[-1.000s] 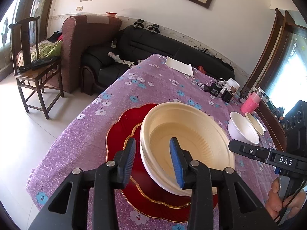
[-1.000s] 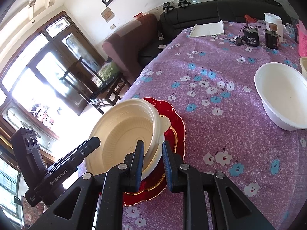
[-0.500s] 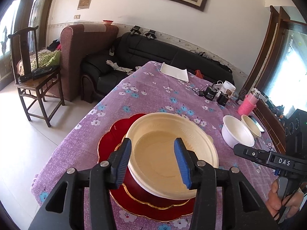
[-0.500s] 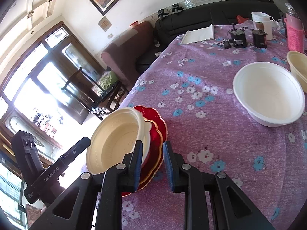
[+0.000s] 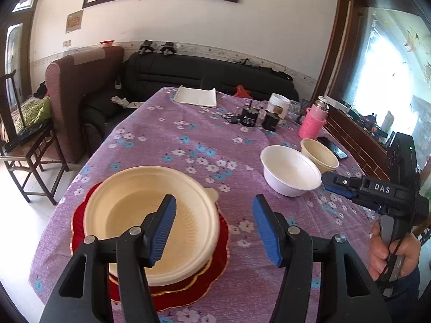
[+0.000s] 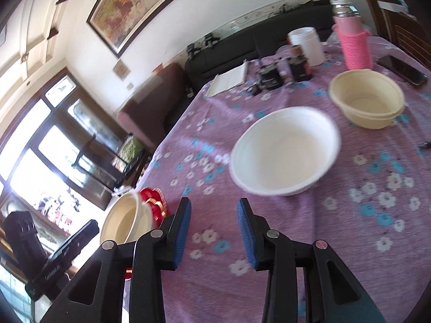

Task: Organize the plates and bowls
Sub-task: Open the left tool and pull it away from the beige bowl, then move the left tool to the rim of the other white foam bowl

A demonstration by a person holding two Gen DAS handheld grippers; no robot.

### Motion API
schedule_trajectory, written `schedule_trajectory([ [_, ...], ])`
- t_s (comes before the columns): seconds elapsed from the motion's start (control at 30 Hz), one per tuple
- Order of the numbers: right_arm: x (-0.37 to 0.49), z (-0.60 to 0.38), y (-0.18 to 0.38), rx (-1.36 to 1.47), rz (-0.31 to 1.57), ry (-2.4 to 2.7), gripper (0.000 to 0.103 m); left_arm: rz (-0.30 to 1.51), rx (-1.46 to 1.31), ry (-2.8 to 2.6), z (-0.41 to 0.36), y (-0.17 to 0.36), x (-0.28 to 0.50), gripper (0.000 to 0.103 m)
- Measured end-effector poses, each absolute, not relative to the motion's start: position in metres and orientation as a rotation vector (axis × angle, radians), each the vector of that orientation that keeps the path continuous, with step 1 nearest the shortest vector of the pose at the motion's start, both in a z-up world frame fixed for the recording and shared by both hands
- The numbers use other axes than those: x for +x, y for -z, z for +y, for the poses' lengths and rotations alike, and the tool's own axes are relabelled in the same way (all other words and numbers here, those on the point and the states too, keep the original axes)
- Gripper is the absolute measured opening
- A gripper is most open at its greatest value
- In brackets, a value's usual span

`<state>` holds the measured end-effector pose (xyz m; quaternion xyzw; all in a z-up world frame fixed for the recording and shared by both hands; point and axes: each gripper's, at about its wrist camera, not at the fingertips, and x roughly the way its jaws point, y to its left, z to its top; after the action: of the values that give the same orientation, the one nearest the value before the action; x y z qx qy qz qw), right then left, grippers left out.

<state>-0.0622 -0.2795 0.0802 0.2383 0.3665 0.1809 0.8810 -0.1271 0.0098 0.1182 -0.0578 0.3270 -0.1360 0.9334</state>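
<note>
A large cream bowl (image 5: pixel 140 215) sits on a red scalloped plate (image 5: pixel 212 274) at the near left of the purple flowered table (image 5: pixel 188 140); both also show in the right wrist view (image 6: pixel 126 220). A white bowl (image 5: pixel 289 171) (image 6: pixel 285 150) and a small cream bowl (image 5: pixel 319 154) (image 6: pixel 367 99) stand to the right. My left gripper (image 5: pixel 214 227) is open and empty above the large bowl's right rim. My right gripper (image 6: pixel 214 231) is open and empty over bare cloth, short of the white bowl.
At the table's far end lie a white folded paper (image 5: pixel 196 96), two black devices (image 5: pixel 249 117), a white cup (image 5: pixel 278 103), a pink bottle (image 5: pixel 312 122) and a phone (image 5: pixel 332 148). A sofa and armchair stand beyond; a wooden chair (image 5: pixel 24 140) stands left.
Both grippers opened and let go of the large cream bowl, which now rests on the red plate. The right gripper swung right toward the white bowl; the left gripper drew back.
</note>
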Motion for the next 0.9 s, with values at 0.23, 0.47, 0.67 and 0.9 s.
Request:
schedule_trajectory([
  [0.23,-0.062,-0.332,-0.084,0.56,0.711,-0.299,0.042,0.746,-0.055,0.406,-0.057,-0.106,-0.117,0.061],
  [0.47,-0.028,-0.364,-0.09,0.55,0.695,-0.251,0.042,0.822,-0.032,0.49,-0.111,-0.094,-0.091,0.063],
  [0.67,0.0,-0.395,-0.061,0.602,0.674,-0.245,0.042,0.843,-0.158,0.446,-0.122,-0.091,-0.041,0.065],
  [0.9,-0.001,-0.395,-0.057,0.567,0.652,-0.301,0.042,0.773,-0.187,0.326,-0.134,-0.073,0.005,0.065],
])
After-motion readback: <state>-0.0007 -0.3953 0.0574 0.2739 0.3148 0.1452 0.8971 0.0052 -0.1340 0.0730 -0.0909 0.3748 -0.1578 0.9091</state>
